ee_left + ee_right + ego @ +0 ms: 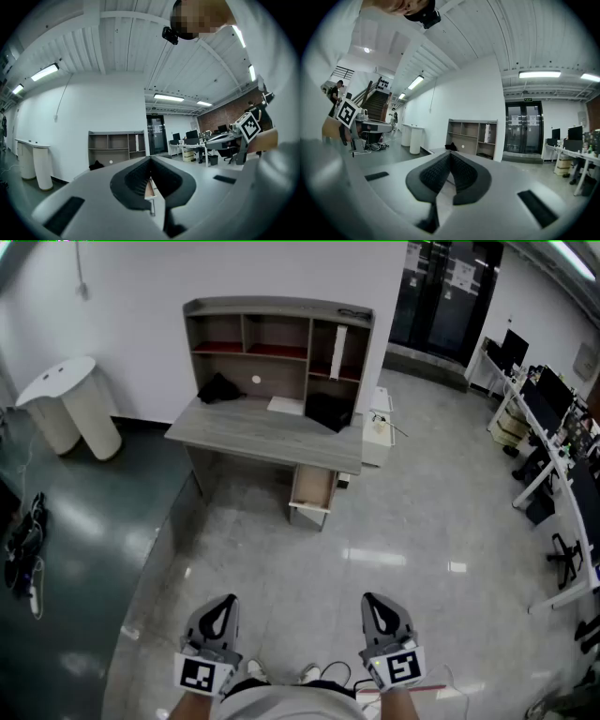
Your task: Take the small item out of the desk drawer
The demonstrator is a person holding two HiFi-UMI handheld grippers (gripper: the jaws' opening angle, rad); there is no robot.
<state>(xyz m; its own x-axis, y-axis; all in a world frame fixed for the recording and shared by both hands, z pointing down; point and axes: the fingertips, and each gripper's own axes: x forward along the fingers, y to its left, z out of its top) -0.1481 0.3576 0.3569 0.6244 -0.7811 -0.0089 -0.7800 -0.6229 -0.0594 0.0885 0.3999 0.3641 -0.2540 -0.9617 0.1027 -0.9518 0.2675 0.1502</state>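
- Glossy grey floor (394,521) spreads ahead of you, with a white round stand (70,404) by the far left wall.
- Your desk (262,432) sits against the white wall. Its drawer (307,514) hangs pulled out under the right end, and what lies inside is too small to tell.
- Your left gripper (225,601) is held low, well apart from the desk, fingers together on nothing.
- Your right gripper (373,599) beside it has its 2 fingers pressed together, empty.

Matt wood-grain desk (253,434), glossy floor (403,521)
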